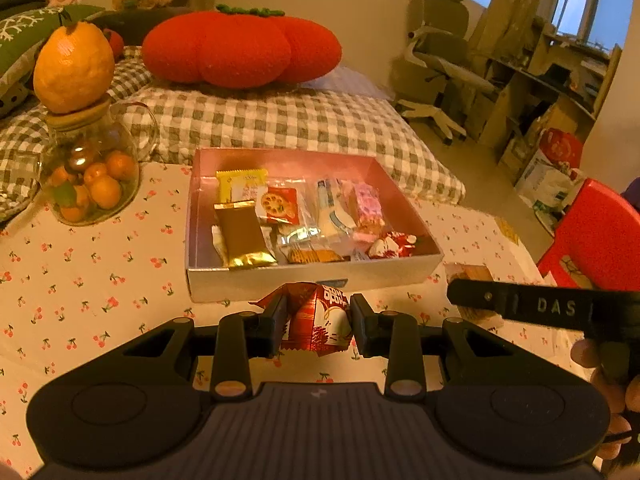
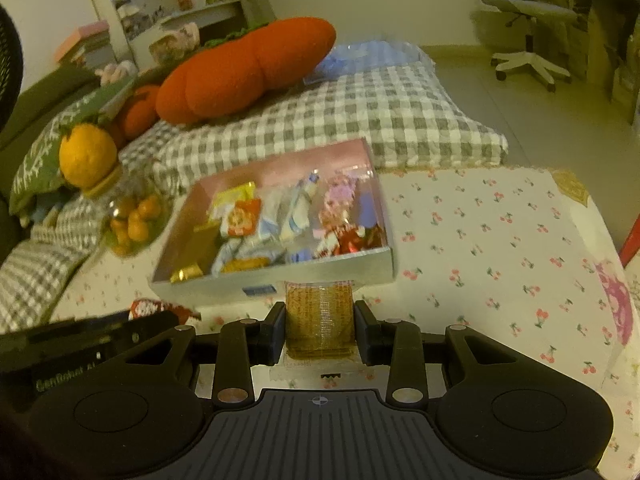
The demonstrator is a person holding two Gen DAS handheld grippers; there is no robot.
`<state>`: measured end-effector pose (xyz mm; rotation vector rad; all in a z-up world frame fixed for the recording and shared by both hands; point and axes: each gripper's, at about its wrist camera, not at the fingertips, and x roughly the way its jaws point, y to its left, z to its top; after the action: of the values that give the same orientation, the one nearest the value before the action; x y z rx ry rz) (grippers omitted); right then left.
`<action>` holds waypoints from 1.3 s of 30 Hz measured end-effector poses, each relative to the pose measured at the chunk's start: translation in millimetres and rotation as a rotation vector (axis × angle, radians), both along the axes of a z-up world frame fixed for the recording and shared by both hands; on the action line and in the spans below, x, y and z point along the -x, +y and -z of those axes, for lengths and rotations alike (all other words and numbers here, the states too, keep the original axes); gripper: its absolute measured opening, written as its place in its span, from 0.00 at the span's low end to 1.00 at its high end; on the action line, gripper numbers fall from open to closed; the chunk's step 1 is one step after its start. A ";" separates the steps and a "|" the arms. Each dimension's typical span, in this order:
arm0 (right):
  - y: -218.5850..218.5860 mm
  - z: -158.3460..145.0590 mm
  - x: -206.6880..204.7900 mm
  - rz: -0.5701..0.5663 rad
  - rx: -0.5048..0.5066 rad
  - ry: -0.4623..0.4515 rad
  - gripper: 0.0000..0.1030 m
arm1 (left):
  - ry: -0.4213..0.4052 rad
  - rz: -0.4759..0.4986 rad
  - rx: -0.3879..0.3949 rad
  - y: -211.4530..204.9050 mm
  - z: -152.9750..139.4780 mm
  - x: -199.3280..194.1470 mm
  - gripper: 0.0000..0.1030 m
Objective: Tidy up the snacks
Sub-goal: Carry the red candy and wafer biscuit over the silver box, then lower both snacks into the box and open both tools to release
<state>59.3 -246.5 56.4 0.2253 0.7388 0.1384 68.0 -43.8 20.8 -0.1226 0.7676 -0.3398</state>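
A shallow pink-lined box [image 1: 200, 280] sits on the cherry-print tablecloth and holds several wrapped snacks, among them a gold packet [image 1: 242, 236] and a red-and-white candy [image 1: 390, 245]. My left gripper [image 1: 319, 322] is shut on a red snack packet [image 1: 320, 320] just in front of the box's near wall. My right gripper [image 2: 320, 328] is shut on a clear-wrapped cracker packet [image 2: 320, 318], also close before the box [image 2: 320, 270]. The right gripper shows in the left wrist view [image 1: 520, 306] at the right; the left gripper's body [image 2: 72, 340] and its red packet [image 2: 146, 309] show in the right wrist view.
A glass jar of small oranges [image 1: 90, 184] with an orange fruit [image 1: 74, 66] on its lid stands left of the box. A checked cushion [image 1: 280, 120] and a red pumpkin pillow [image 1: 240, 46] lie behind. A red chair [image 1: 600, 236] stands at the right.
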 end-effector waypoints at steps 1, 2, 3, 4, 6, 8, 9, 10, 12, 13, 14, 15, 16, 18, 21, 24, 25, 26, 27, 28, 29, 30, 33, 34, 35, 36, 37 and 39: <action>0.1 -0.9 -3.5 0.008 -0.013 -0.001 0.33 | -0.004 -0.003 -0.001 0.0 -1.0 -1.7 0.30; 0.1 -1.4 -6.7 0.015 -0.023 -0.002 0.33 | -0.008 -0.005 -0.003 -0.2 -1.9 -4.0 0.30; 0.3 -1.8 -10.6 0.022 -0.034 -0.002 0.33 | -0.013 -0.006 -0.005 -0.1 -2.9 -6.1 0.30; 0.7 -1.9 -13.6 0.026 -0.041 -0.003 0.33 | -0.022 -0.009 -0.009 -0.2 -3.8 -9.1 0.30; 3.1 -2.1 -21.6 0.031 -0.045 -0.006 0.33 | -0.029 -0.016 -0.013 0.3 -4.4 -14.6 0.30; 4.5 -1.7 -31.5 0.038 -0.053 -0.009 0.33 | -0.026 -0.022 -0.010 0.8 -3.9 -21.7 0.30; 4.3 -1.3 -35.3 0.040 -0.062 -0.009 0.33 | -0.026 -0.025 -0.010 1.3 -3.6 -25.1 0.30; 3.8 -0.7 -41.0 0.042 -0.074 -0.008 0.33 | -0.027 -0.030 -0.010 1.5 -3.1 -29.2 0.30; 3.6 0.7 -49.1 0.044 -0.084 -0.007 0.33 | -0.027 -0.040 -0.007 1.6 -1.5 -39.0 0.30; 3.5 1.5 -53.8 0.045 -0.084 -0.008 0.33 | -0.027 -0.044 -0.006 1.7 -0.9 -41.7 0.30; 3.4 2.3 -58.7 0.044 -0.084 -0.010 0.33 | -0.028 -0.048 -0.006 1.7 0.1 -45.7 0.30; 3.2 3.1 -63.4 0.046 -0.084 -0.010 0.33 | -0.030 -0.052 -0.006 1.5 0.9 -50.7 0.30; 3.2 3.9 -67.6 0.047 -0.086 -0.010 0.33 | -0.033 -0.055 -0.004 2.1 1.4 -54.3 0.30; 1.9 5.9 -77.7 0.051 -0.093 -0.009 0.33 | -0.037 -0.059 -0.002 2.4 2.3 -63.2 0.30; 0.3 9.8 -90.9 0.055 -0.096 -0.007 0.33 | -0.044 -0.059 0.004 0.7 2.8 -75.5 0.30; -1.7 15.5 -106.3 0.062 -0.093 -0.002 0.33 | -0.054 -0.048 0.009 -2.4 4.6 -87.3 0.30; -1.9 17.2 -110.6 0.064 -0.092 0.001 0.33 | -0.058 -0.044 0.011 -4.1 5.5 -91.9 0.30; -2.5 19.4 -115.8 0.069 -0.091 0.004 0.33 | -0.062 -0.041 0.010 -5.7 6.5 -96.6 0.30; -3.2 21.4 -120.8 0.073 -0.092 0.006 0.33 | -0.066 -0.038 0.008 -7.6 7.5 -101.0 0.30; -4.0 23.4 -125.6 0.075 -0.094 0.007 0.33 | -0.069 -0.033 0.006 -9.6 8.8 -105.7 0.30; -4.8 25.4 -130.6 0.078 -0.097 0.008 0.33 | -0.073 -0.032 0.004 -11.6 10.2 -110.1 0.30; -5.5 27.2 -134.8 0.082 -0.101 0.009 0.33 | -0.076 -0.031 0.004 -13.4 11.7 -114.5 0.30; -6.0 31.9 -148.1 0.086 -0.104 0.013 0.33 | -0.084 -0.016 0.006 -18.8 15.5 -127.4 0.31; -6.0 32.8 -152.9 0.088 -0.104 0.013 0.33 | -0.084 -0.011 0.002 -20.7 17.1 -131.5 0.31; -6.4 33.6 -157.4 0.089 -0.106 0.013 0.33 | -0.083 -0.006 -0.002 -23.0 19.0 -135.3 0.31; -6.7 34.0 -161.4 0.090 -0.108 0.012 0.33 | -0.081 0.001 -0.004 -24.8 20.7 -139.2 0.31; -7.4 34.3 -165.4 0.094 -0.110 0.009 0.33 | -0.079 0.008 -0.002 -26.4 22.5 -143.6 0.31; -8.9 34.7 -171.6 0.099 -0.117 0.002 0.33 | -0.075 0.011 0.004 -28.3 25.4 -149.5 0.31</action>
<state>230.9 -255.4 21.7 0.3728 0.7213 0.0876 217.5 -72.2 -4.6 -0.1089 0.6940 -0.3548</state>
